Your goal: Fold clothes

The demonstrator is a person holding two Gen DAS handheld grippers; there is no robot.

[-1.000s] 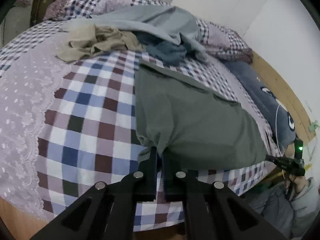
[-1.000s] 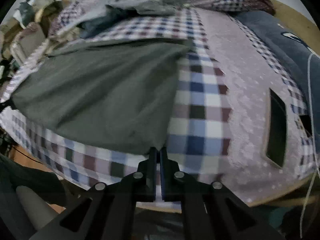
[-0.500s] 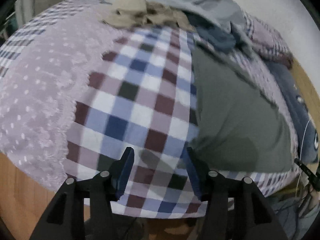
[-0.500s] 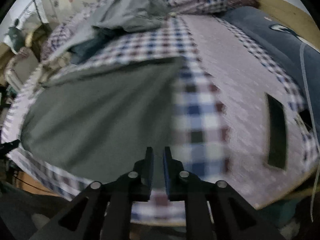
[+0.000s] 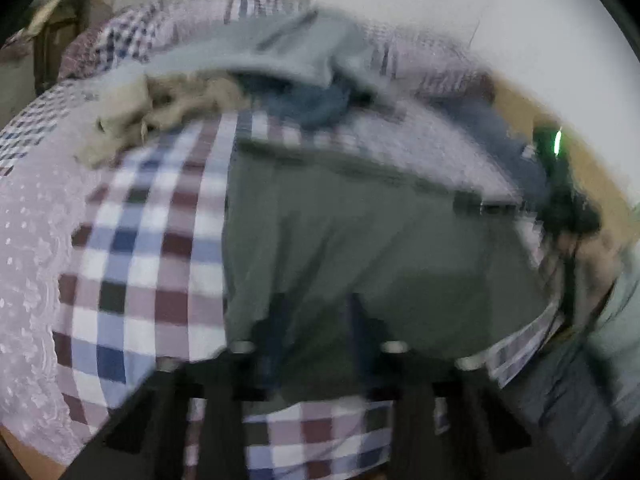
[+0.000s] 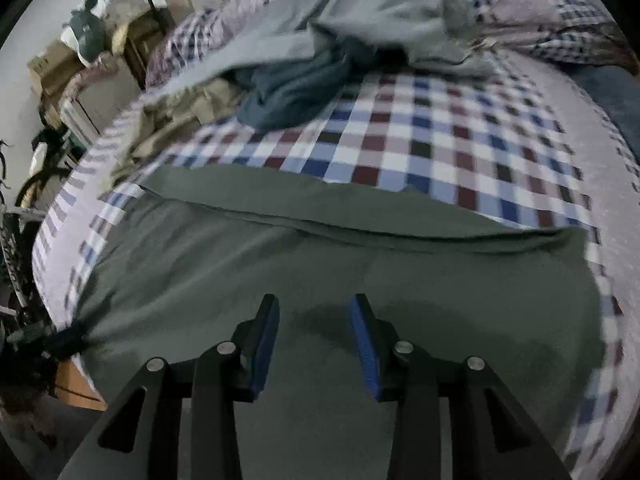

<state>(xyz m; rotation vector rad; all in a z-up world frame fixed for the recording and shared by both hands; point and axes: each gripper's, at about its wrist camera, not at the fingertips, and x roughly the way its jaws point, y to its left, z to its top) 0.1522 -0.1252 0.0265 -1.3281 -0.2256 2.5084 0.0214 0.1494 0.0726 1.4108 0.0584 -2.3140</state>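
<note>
Right wrist view shows the right tongs [image 6: 314, 320], pinched on the green garment's [image 6: 320, 264] hem a second ago, now spread apart and empty above the cloth. The left tongs [image 5: 316, 320], blurred, have likewise let go. The garment lies flat on the checked bed [image 6: 440, 136], so this fold looks placed and the next can start

Both grippers hang above the green garment [image 6: 320, 272] with fingers spread and nothing between them. The right gripper [image 6: 315, 308] is over its near middle. The left gripper [image 5: 316, 312], blurred, hangs over its near edge.
</note>
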